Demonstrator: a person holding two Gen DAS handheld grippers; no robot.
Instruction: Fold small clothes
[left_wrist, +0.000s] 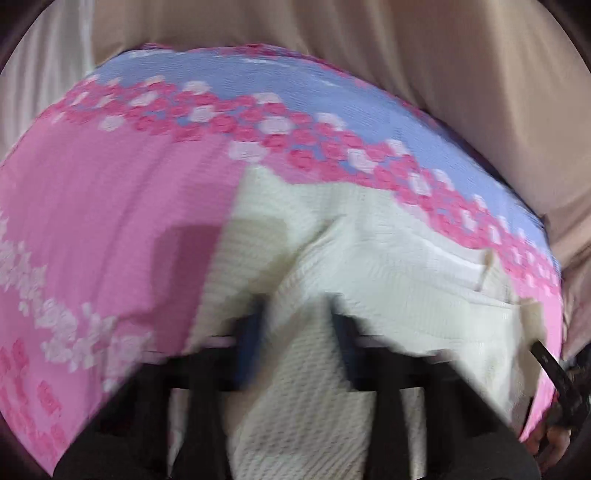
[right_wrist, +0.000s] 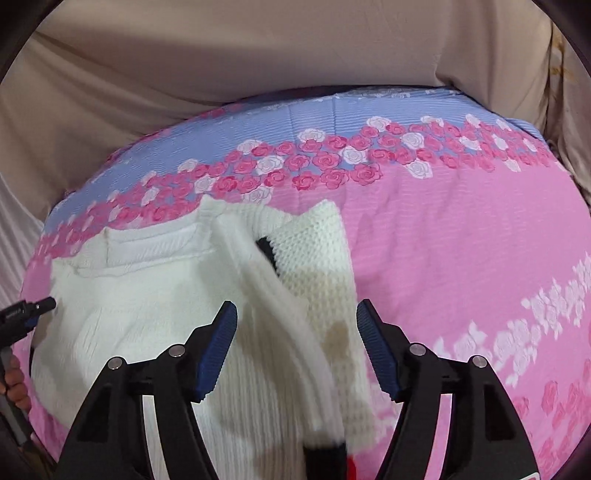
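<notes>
Right gripper (right_wrist: 297, 317): its 2 black fingers stand wide apart, each lined with a blue ribbed pad (right_wrist: 218, 350). They hold nothing. A raised fold of the sweater runs up through the gap between them, and neither pad clearly presses it.

Left gripper (left_wrist: 295, 325): blurred by motion in its own view. 2 dark fingers sit on either side of a strip of the knit, with a blue pad showing on the left one. I cannot tell whether they pinch the cloth or only straddle it. In the right wrist view its dark tip shows at the far left edge, just beside the sweater's left side.

White sweater (right_wrist: 147, 302): a cream-white knit lying on the bedsheet, left of centre and near the right gripper. The body has fine vertical ribs. A flat ribbed band crosses its far edge. The raised fold on the right shows a coarser waffle knit, with a short black stripe (right_wrist: 267, 251) on it and faint yellowish marks lower down.

Bedsheet (right_wrist: 461, 240): thin cloth, pink in the near part and pale blue in the far part, with a band of pink and white roses between.

Beige cloth (right_wrist: 221, 55): plain and loosely creased, behind the bedsheet.
</notes>
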